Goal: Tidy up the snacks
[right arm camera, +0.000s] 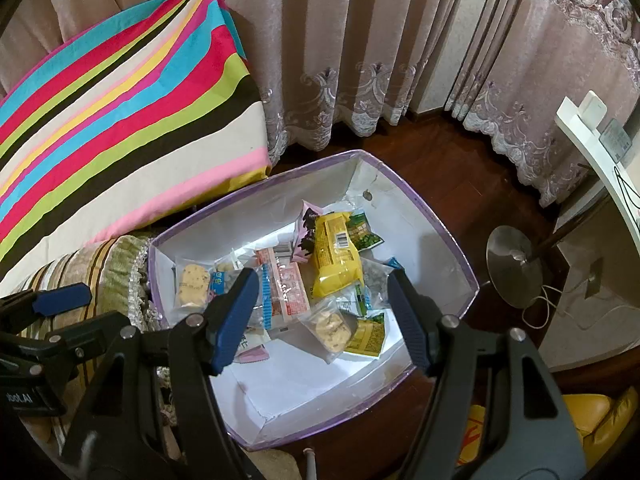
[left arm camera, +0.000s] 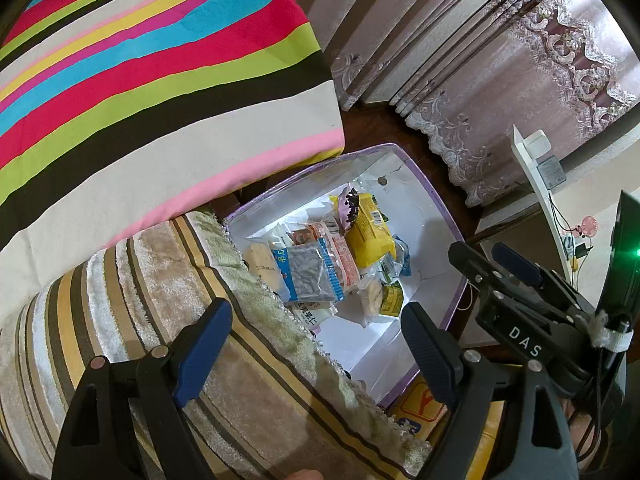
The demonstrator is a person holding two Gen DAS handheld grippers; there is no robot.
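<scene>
A white box with a purple rim [right arm camera: 440, 240] stands on the dark floor and holds several snack packets. Among them are a yellow pack [right arm camera: 336, 258], a pink-red packet [right arm camera: 286, 284], a cookie packet [right arm camera: 192, 284] and a green packet [right arm camera: 366, 236]. My right gripper [right arm camera: 322, 320] hangs open above the box with nothing between its pads. My left gripper [left arm camera: 316, 344] is open too, over the edge of a striped plush cushion [left arm camera: 160, 300], with the box [left arm camera: 432, 200] just beyond. A blue-edged seed packet [left arm camera: 308, 276] lies on top of the pile.
Striped bedding [right arm camera: 120, 100] lies left of the box. Lace-trimmed curtains [right arm camera: 360, 40] hang behind it. A round metal stand base [right arm camera: 516, 268] with a cable sits on the floor to the right, under a white shelf [right arm camera: 592, 132]. Something yellow [right arm camera: 592, 412] sits at the lower right.
</scene>
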